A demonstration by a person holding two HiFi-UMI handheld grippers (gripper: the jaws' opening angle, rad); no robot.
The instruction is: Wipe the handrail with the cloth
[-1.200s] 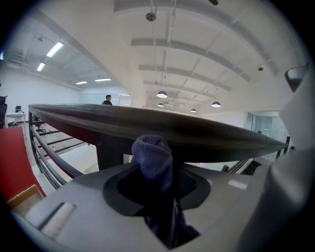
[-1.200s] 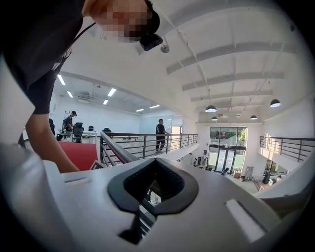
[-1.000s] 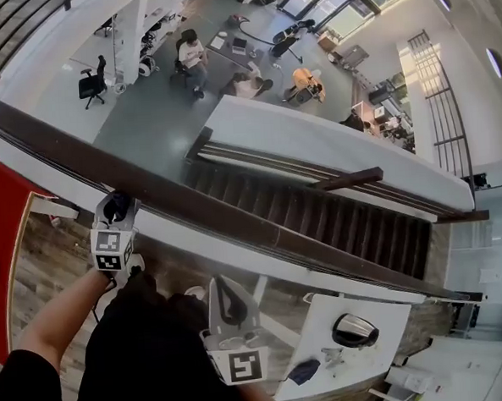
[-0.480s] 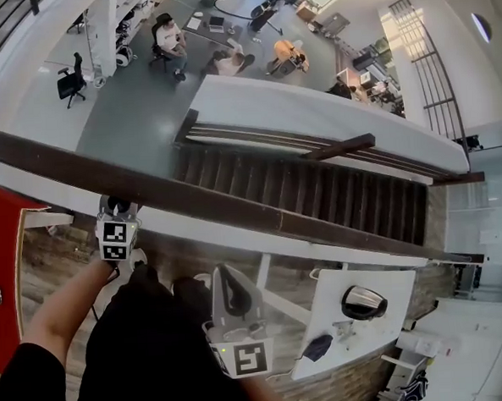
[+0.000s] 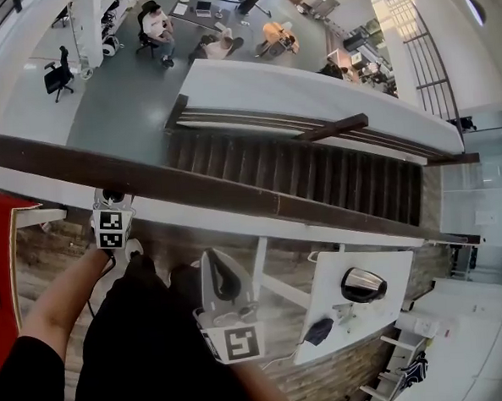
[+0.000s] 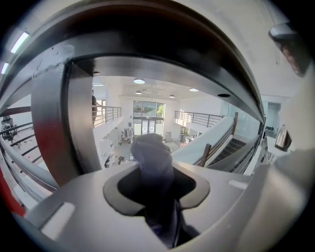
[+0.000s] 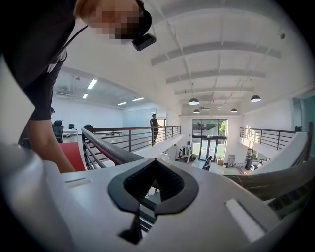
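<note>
Two grippers show in the head view, both on the near side of the dark wooden handrail (image 5: 234, 196), which runs slantwise from the left edge down to the right. The left gripper (image 5: 113, 198) has its tip up against the near edge of the handrail, towards its left end. Its own view shows its jaws clamped on a bluish-purple cloth (image 6: 153, 162), whose bunched end sticks out past the jaws toward the rail that fills the top of that view. Whether the cloth is actually pressing on the wood cannot be told. The right gripper (image 5: 216, 265) hangs lower, well apart from the handrail, close to the person's dark clothing. Its jaws are together with nothing between them. Beyond the handrail a staircase (image 5: 318, 183) goes down to the floor below.
</note>
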